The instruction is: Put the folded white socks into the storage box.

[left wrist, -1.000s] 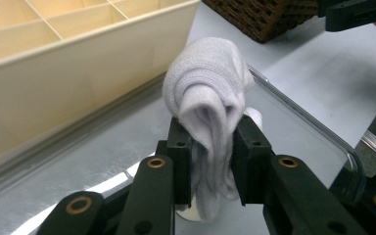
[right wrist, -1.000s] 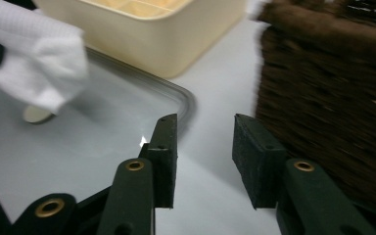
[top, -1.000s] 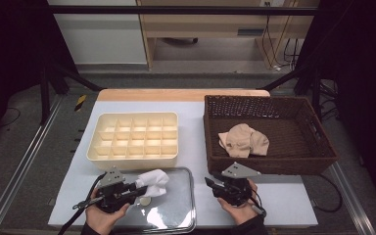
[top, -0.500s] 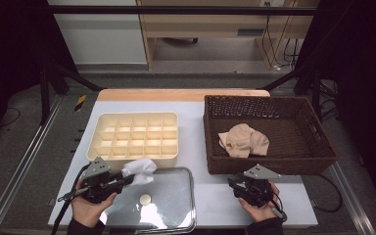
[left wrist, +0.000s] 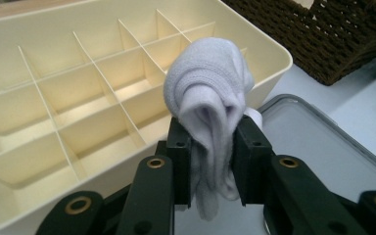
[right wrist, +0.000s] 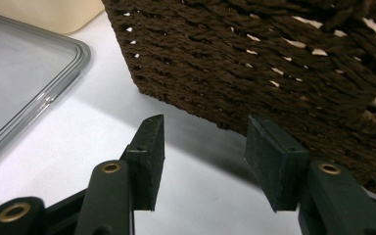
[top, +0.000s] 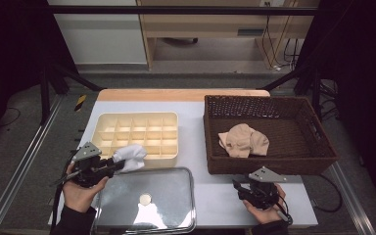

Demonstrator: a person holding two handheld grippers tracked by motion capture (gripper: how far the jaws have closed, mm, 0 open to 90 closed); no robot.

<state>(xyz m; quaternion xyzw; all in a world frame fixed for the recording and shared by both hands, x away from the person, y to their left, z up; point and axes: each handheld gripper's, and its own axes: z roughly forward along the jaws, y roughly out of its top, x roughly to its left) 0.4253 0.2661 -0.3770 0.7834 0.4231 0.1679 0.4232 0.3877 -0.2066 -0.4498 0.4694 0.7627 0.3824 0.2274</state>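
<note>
Step in hand: a rolled white sock [left wrist: 208, 93] is being carried by the left hand-held gripper [top: 108, 166] toward the cream divided tray [top: 136, 136]; judged from its position, it is being brought to a compartment in the near row.
Sock position: it is being held above the tray's near edge, just past the clear lid [top: 144, 200] lying on the counter [top: 196, 127].
Left hand-held gripper: its jaws are being kept partly closed, pressing the sock from both sides, with a loose end hanging below the pads.
Right hand-held gripper [right wrist: 203, 156]: nothing is being held; its jaws have just been opening and are standing wide apart over bare counter, just beside the front wall of the brown wicker basket [top: 269, 132].
Doing it well: the bundle is best lowered squarely over one cell so the dividers are not being straddled; the grip should be kept until the hanging end is inside, since the roll is likely to unfurl.
Basket contents: a beige sock bundle [top: 244, 140] is lying inside, untouched.
Change from earlier: the sock is being seen farther left and nearer the tray than a second ago, when it was over the lid; the right hand is being seen farther right, off the lid's edge.
</note>
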